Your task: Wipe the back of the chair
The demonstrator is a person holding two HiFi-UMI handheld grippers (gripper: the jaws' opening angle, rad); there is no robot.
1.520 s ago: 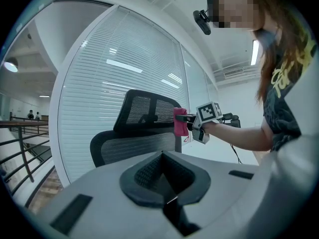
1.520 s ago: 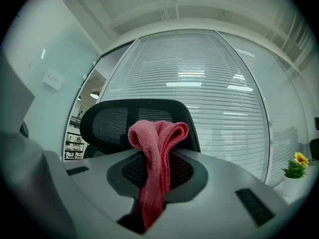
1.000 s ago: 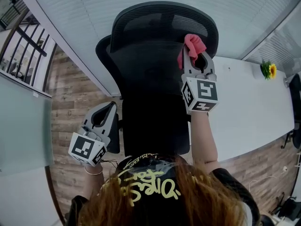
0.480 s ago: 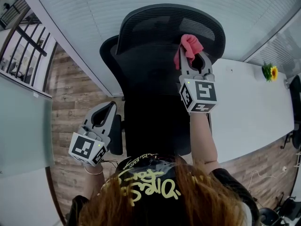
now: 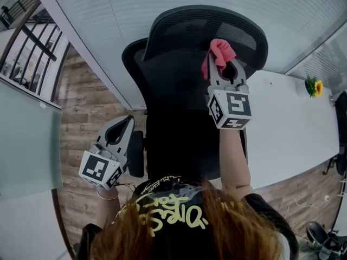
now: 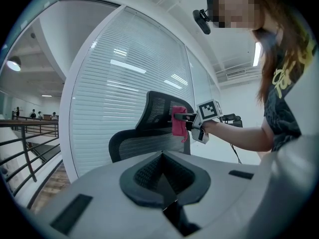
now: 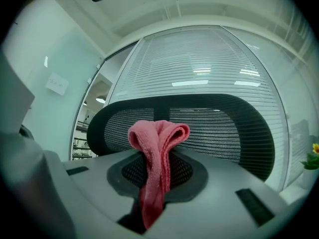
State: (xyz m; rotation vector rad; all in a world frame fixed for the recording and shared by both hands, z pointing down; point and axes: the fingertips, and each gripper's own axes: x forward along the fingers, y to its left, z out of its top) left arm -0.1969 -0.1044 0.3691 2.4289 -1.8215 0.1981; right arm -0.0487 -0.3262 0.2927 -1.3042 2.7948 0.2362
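A black mesh office chair stands in front of me, its back [image 5: 179,64] tall in the head view. My right gripper [image 5: 221,65] is shut on a pink cloth [image 5: 218,52] and presses it against the upper right of the chair back. In the right gripper view the cloth [image 7: 157,148] hangs folded between the jaws, with the mesh back [image 7: 224,128] just behind it. My left gripper [image 5: 120,128] hangs low at the chair's left, shut and holding nothing. From the left gripper view [image 6: 163,157] the chair [image 6: 154,111] and the cloth [image 6: 178,123] show from the side.
A long white table [image 5: 287,129] runs along the right, with a small yellow flower [image 5: 312,83] on it. A curved glass wall with blinds [image 5: 108,15] stands behind the chair. A dark railing [image 5: 27,42] is at far left over wood floor [image 5: 81,107]. The chair's armrest [image 5: 135,153] is near my left gripper.
The chair has shifted a little to the right in the head view, so the cloth now lies nearer the middle of the back. The left gripper has not moved.
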